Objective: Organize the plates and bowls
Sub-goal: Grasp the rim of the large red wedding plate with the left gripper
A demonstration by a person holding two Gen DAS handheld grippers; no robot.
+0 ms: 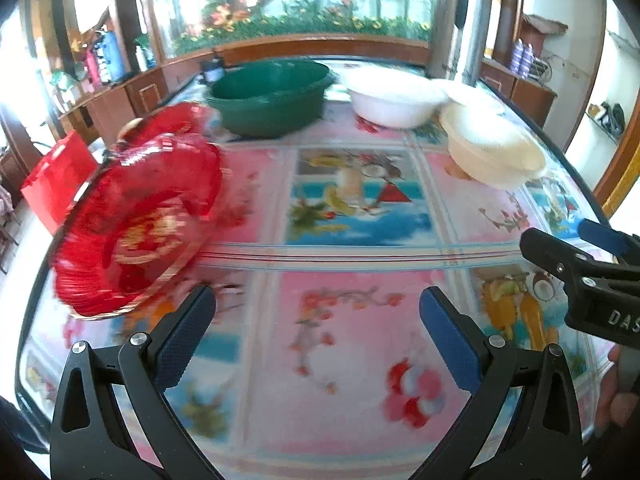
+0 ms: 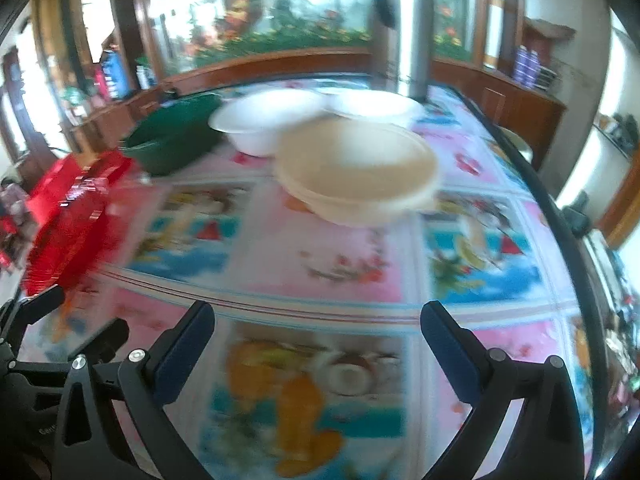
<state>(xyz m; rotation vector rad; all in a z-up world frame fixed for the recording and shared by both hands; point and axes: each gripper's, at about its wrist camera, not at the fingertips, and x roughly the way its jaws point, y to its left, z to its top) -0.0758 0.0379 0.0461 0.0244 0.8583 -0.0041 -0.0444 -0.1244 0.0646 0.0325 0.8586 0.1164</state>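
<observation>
Ahead, red plate left of spread left fingers, untouched.

Tablecloth centre free; red plate left, cream bowl right.

Motion blur smears the red plate and cream bowl; the flask's top is cut off.
</observation>
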